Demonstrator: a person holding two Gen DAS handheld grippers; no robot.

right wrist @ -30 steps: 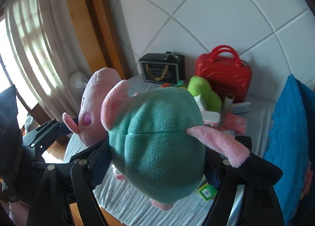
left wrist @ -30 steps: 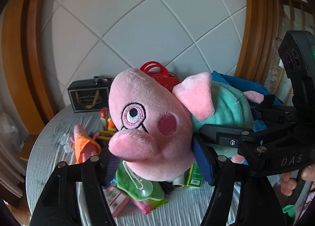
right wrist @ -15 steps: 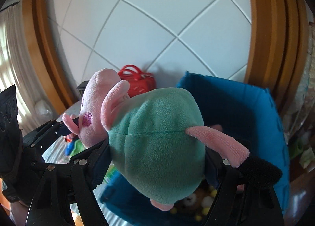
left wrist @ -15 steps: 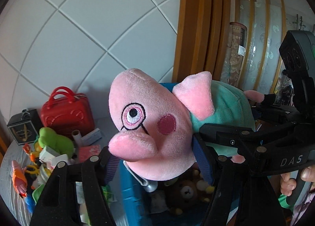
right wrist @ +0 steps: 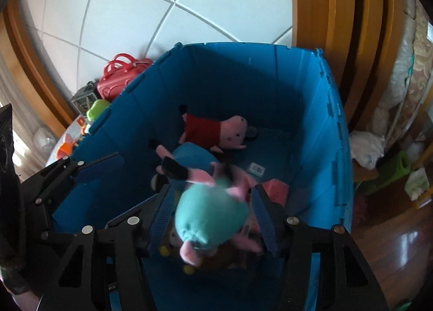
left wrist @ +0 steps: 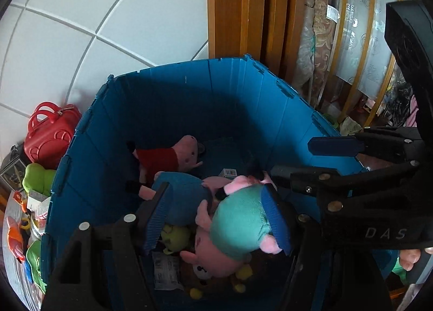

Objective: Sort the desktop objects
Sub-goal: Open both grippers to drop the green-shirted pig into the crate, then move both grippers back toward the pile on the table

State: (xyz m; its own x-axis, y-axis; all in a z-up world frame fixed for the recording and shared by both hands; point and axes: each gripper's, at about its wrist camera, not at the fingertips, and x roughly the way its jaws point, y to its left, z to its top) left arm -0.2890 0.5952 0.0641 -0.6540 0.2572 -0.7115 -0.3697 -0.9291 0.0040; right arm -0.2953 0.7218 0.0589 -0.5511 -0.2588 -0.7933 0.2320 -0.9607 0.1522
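blurred: teal-bodied pig plush (right wrist: 211, 219) | hidden: toys beneath it | contact with jaws unclear

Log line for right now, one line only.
step: drop plush | teal-dressed pink plush pig: ungripped, inside blue folding plastic bin | left hand-held gripper: open | right hand-held gripper: open, jaws just been closing

Both grippers swung from over the table to above the blue bin (left wrist: 243, 100). Teal-dressed pig plush (left wrist: 240, 224), earlier clamped by left gripper (left wrist: 216, 219) and right gripper (right wrist: 213, 219), now loose, blurred, dropping among toys at the bin's 6 o'clock. Right jaws just narrowed, not pressing it.
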